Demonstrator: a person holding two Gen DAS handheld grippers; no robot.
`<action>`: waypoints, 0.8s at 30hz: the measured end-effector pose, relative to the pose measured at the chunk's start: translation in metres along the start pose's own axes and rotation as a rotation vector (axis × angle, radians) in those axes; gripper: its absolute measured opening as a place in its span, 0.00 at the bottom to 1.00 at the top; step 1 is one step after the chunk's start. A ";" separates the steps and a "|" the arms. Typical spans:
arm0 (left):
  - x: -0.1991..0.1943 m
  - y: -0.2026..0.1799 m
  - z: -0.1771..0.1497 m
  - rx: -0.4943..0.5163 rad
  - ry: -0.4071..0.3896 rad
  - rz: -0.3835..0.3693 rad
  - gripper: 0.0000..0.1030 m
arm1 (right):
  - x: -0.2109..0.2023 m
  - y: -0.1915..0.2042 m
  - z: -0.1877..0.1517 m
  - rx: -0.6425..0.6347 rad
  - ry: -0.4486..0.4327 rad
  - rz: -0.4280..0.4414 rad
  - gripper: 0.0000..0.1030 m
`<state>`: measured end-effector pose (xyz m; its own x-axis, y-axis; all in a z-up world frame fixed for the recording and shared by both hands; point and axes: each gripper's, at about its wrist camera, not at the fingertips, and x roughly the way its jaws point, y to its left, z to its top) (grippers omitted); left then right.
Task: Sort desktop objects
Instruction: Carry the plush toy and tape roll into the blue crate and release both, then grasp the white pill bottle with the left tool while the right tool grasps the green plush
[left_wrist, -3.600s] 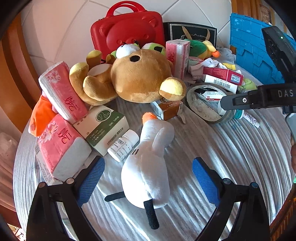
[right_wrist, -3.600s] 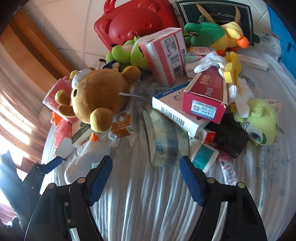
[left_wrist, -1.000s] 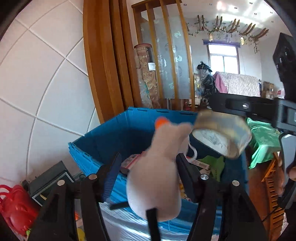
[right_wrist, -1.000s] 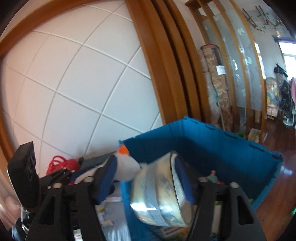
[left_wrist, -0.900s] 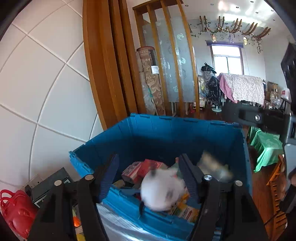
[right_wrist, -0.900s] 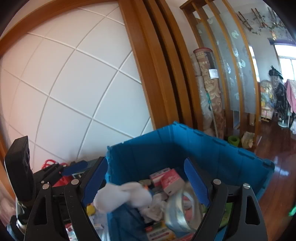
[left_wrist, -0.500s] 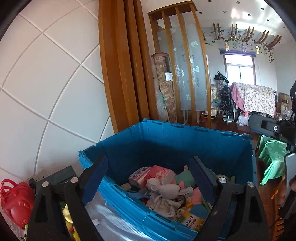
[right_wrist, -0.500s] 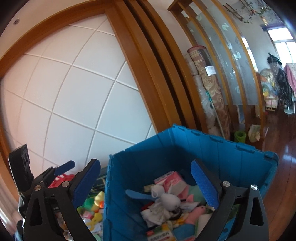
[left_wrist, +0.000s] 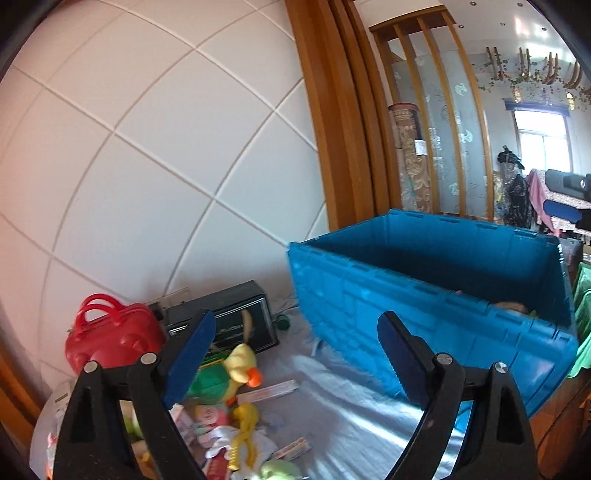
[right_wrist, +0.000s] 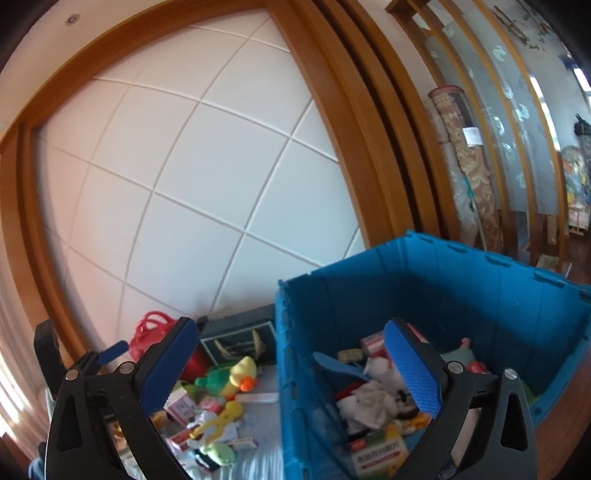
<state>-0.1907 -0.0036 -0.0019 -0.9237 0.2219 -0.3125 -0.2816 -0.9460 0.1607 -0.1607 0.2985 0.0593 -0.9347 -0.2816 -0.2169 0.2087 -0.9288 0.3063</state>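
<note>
A big blue crate (left_wrist: 436, 295) stands at the right end of the table; the right wrist view (right_wrist: 480, 288) looks into it. Inside lie a white plush toy (right_wrist: 373, 402), small boxes (right_wrist: 376, 452) and other items. My left gripper (left_wrist: 291, 354) is open and empty, held left of the crate above the table. My right gripper (right_wrist: 291, 365) is open and empty, straddling the crate's near left wall. On the table left of the crate lie a green and yellow plush duck (left_wrist: 225, 376) (right_wrist: 229, 378), a red case (left_wrist: 110, 336), small boxes and toys.
A black framed box (left_wrist: 236, 317) leans against the white tiled wall behind the pile. A small green plush (right_wrist: 218, 452) lies near the table's front. Wooden door frame and a room lie beyond the crate. The table cover (left_wrist: 332, 413) is grey and shiny.
Both grippers opened over the crate; the white plush and the tape roll dropped into it. Since then both grippers have swung left, away from the crate toward the pile.
</note>
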 end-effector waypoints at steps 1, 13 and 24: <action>-0.006 0.014 -0.009 0.001 0.008 0.021 0.88 | 0.004 0.012 -0.003 -0.011 0.007 0.007 1.00; -0.045 0.125 -0.158 -0.031 0.228 0.150 0.88 | 0.077 0.141 -0.114 -0.105 0.263 0.146 1.00; -0.016 0.105 -0.233 -0.038 0.355 0.019 0.87 | 0.155 0.160 -0.219 -0.176 0.550 0.217 0.99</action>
<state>-0.1453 -0.1620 -0.1981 -0.7789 0.1146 -0.6166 -0.2495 -0.9586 0.1370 -0.2096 0.0537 -0.1288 -0.5903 -0.5079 -0.6274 0.4654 -0.8492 0.2495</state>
